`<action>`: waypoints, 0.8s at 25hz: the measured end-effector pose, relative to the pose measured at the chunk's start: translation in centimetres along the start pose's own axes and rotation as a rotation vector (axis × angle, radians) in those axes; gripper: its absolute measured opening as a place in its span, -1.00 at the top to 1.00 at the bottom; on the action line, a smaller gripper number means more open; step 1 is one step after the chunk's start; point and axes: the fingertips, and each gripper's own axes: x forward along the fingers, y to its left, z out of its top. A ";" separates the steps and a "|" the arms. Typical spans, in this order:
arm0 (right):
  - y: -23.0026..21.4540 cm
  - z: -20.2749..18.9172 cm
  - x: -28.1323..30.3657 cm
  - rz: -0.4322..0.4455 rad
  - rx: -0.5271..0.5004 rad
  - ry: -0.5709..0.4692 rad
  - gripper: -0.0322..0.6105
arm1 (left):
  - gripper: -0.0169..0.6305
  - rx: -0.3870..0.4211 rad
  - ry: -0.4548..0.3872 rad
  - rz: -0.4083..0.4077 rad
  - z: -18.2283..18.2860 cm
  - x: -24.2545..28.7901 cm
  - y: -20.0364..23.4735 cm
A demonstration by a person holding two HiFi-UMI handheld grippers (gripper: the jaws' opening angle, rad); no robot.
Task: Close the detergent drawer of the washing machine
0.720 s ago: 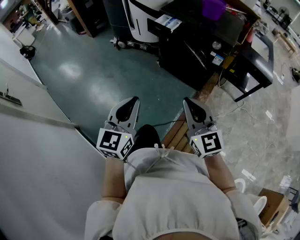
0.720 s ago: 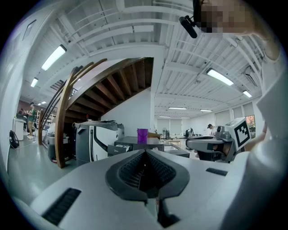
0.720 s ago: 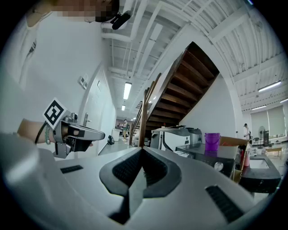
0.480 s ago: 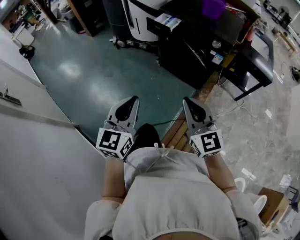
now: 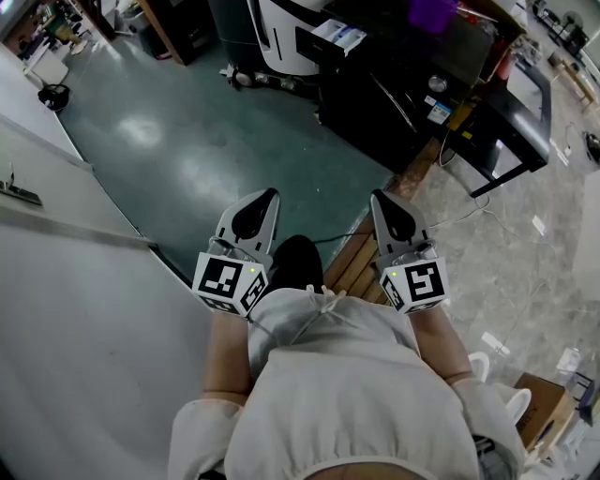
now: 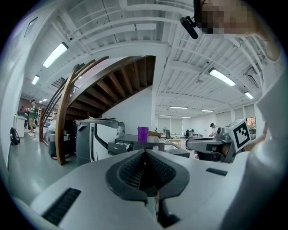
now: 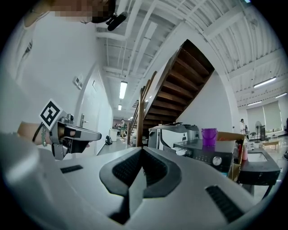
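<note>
The dark washing machine (image 5: 403,89) stands far ahead across the green floor, with a purple cup (image 5: 429,13) on top. Its detergent drawer (image 5: 328,39) juts out open, showing white inside. Both grippers are held close to the person's body, well short of the machine. My left gripper (image 5: 258,204) is shut with nothing between its jaws, and so is my right gripper (image 5: 384,206). The right gripper view shows the machine (image 7: 211,155) and its open drawer (image 7: 181,152) beyond the shut right gripper (image 7: 142,150). In the left gripper view the machine (image 6: 135,144) lies past the shut left gripper (image 6: 145,155).
A white and black appliance (image 5: 281,37) stands left of the machine, a black table (image 5: 511,112) to its right. Wooden boards (image 5: 354,267) lie on the floor by the person's feet. A white wall (image 5: 56,281) runs along the left. A wooden staircase (image 7: 180,85) rises behind.
The head view has shifted slightly, so the far machines sit a little higher and further right. Both grippers stay shut in almost the same place.
</note>
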 end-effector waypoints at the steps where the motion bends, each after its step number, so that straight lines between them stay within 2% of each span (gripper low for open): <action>1: -0.1 -0.3 0.2 -0.002 0.005 0.007 0.89 | 0.88 -0.003 0.006 0.001 -0.3 0.1 0.1; 5: -0.6 -1.1 1.5 -0.006 0.021 0.027 0.89 | 0.88 -0.015 0.026 0.009 -1.0 1.0 1.4; 11: -1.1 -2.0 5.9 -0.001 0.019 0.061 0.89 | 0.88 -0.032 0.035 0.022 -1.1 4.0 5.7; 14: -1.8 -2.5 9.1 -0.016 0.024 0.086 0.89 | 0.88 -0.045 0.049 -0.007 -1.4 6.3 8.0; 20: -3.3 -2.5 17.4 -0.112 0.040 0.130 0.89 | 0.88 -0.051 0.073 -0.100 -0.4 12.7 15.2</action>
